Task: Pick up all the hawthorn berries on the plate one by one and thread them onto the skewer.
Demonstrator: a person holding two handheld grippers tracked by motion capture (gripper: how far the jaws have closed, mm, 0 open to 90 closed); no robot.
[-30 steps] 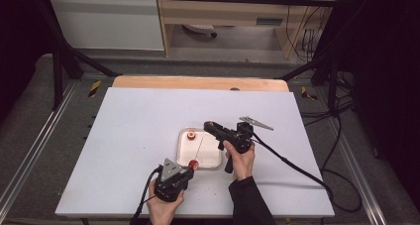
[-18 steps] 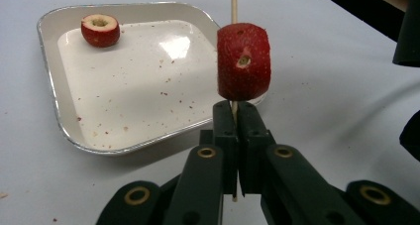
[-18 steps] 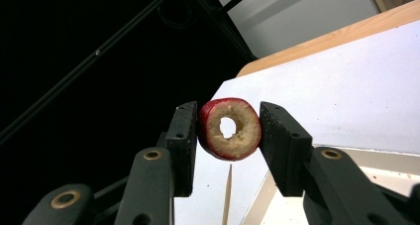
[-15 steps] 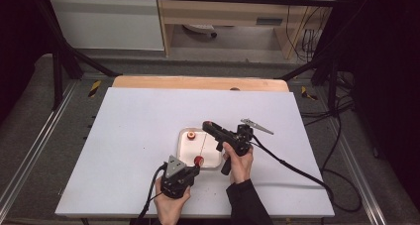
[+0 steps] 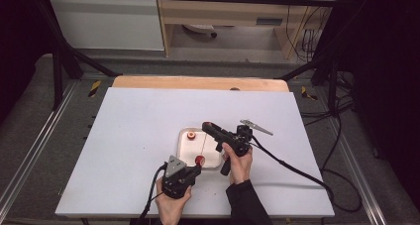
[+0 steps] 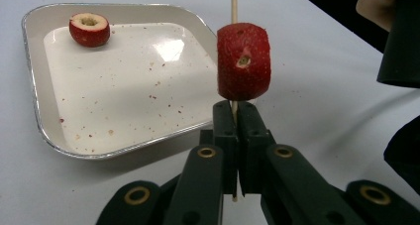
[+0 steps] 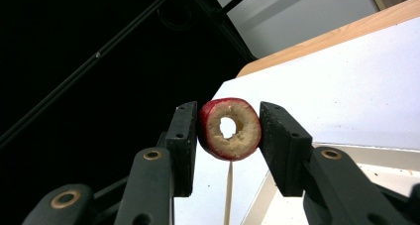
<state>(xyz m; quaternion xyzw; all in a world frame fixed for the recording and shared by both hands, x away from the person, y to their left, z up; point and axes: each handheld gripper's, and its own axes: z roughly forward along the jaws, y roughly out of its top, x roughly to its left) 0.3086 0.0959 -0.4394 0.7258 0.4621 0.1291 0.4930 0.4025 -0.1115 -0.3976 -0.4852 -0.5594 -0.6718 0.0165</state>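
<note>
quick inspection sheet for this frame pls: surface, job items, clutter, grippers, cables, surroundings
Surface: white table, bare apart from the work.
Job's things: wooden skewer with one red fruit piece threaded; cored fruit ring; one fruit piece in the tray.
Clutter: red crumbs in tray.
Grippers: left gripper shut on skewer; right gripper shut on fruit ring above the skewer tip.
Cables: black cable trails across the table to the right.
Surroundings: dark frame bars, wooden furniture behind.

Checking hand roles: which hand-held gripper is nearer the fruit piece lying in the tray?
Right. The right hand-held gripper is close beside the fruit piece; the left hand-held gripper sits at the tray's opposite, near edge.
</note>
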